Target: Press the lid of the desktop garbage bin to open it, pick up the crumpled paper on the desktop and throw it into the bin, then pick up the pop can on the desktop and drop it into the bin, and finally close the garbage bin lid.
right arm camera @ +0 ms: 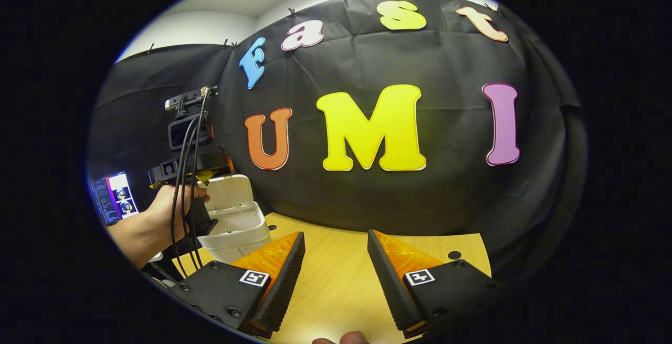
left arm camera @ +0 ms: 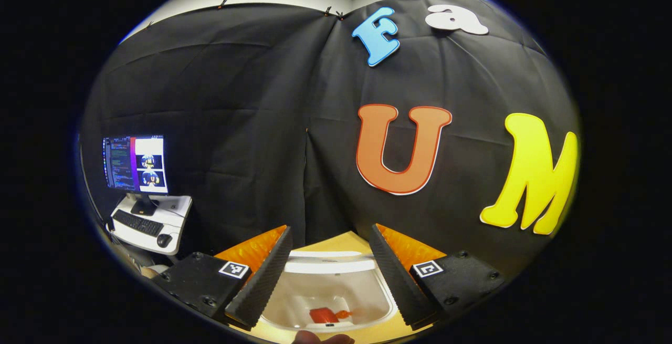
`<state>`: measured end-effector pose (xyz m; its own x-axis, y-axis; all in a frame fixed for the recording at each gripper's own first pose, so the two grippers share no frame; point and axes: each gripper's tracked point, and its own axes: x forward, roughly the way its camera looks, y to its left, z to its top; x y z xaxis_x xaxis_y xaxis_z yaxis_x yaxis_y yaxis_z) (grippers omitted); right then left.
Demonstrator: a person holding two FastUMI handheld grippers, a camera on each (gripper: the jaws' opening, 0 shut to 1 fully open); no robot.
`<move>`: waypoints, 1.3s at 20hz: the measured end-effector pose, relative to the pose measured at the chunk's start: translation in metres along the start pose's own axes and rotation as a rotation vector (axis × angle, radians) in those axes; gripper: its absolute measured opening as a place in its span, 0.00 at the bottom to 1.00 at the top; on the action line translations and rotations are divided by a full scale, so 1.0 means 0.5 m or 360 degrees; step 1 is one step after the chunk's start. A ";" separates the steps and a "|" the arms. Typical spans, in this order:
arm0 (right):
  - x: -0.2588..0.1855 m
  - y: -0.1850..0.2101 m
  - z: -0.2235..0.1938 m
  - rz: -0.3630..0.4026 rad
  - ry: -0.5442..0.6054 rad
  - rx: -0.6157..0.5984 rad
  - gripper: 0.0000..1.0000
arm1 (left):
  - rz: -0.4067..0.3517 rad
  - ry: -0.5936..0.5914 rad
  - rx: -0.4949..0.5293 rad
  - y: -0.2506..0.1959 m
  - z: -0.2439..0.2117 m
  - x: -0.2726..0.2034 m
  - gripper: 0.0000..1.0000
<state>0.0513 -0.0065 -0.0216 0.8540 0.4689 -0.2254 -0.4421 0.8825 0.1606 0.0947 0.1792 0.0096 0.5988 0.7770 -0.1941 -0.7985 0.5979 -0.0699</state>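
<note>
My left gripper (left arm camera: 329,228) hangs open right above the white desktop bin (left arm camera: 294,302). The bin's lid (left arm camera: 329,265) stands raised at the far side. A red pop can (left arm camera: 324,315) lies on the bin's floor, seen between my fingers. In the right gripper view the same bin (right arm camera: 239,233) sits at the left end of the wooden table (right arm camera: 341,281), lid (right arm camera: 227,190) up. A hand (right arm camera: 168,205) holds the left gripper (right arm camera: 189,170) over it. My right gripper (right arm camera: 336,233) is open above bare tabletop, to the right of the bin, with nothing between its fingers.
A monitor (left arm camera: 135,164) with a keyboard (left arm camera: 137,223) and a mouse stands on a white stand far left of the table. Black cloth walls close the back and sides. A dark round hole (right arm camera: 454,255) marks the table's far right corner.
</note>
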 end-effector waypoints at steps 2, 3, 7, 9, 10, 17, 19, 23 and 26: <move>-0.013 -0.009 -0.003 -0.0008 -0.0006 -0.0001 0.78 | -0.0001 0.0025 0.0025 0.003 -0.026 -0.017 0.97; -0.020 -0.013 -0.004 -0.0013 -0.0008 0.0000 0.78 | 0.0009 0.0028 0.0030 0.006 -0.039 -0.025 0.97; -0.043 -0.024 -0.009 -0.0024 -0.0011 -0.0025 0.78 | 0.0021 0.0048 0.0052 0.009 -0.084 -0.043 0.97; -0.053 -0.029 -0.010 -0.0029 -0.0010 -0.0033 0.78 | 0.0026 0.0054 0.0056 0.011 -0.106 -0.048 0.98; -0.057 -0.033 -0.009 -0.0035 -0.0012 -0.0033 0.78 | 0.0028 0.0061 0.0049 0.011 -0.116 -0.050 0.98; -0.069 -0.055 -0.021 -0.0058 -0.0007 -0.0054 0.78 | 0.0060 0.0120 0.0091 0.018 -0.197 -0.048 0.98; -0.068 -0.060 -0.027 -0.0061 0.0003 -0.0047 0.78 | 0.0067 0.0138 0.0109 0.020 -0.219 -0.048 0.98; -0.066 -0.065 -0.035 -0.0065 0.0011 -0.0044 0.78 | 0.0056 0.0116 0.0149 0.022 -0.241 -0.046 0.98; -0.062 -0.068 -0.046 -0.0065 0.0029 -0.0028 0.78 | 0.0058 0.0110 0.0185 0.021 -0.250 -0.046 0.99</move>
<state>0.0335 -0.0500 -0.0424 0.8664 0.4329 -0.2488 -0.4118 0.9014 0.1340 0.0650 0.1429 -0.1092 0.5606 0.7857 -0.2613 -0.8048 0.5913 0.0514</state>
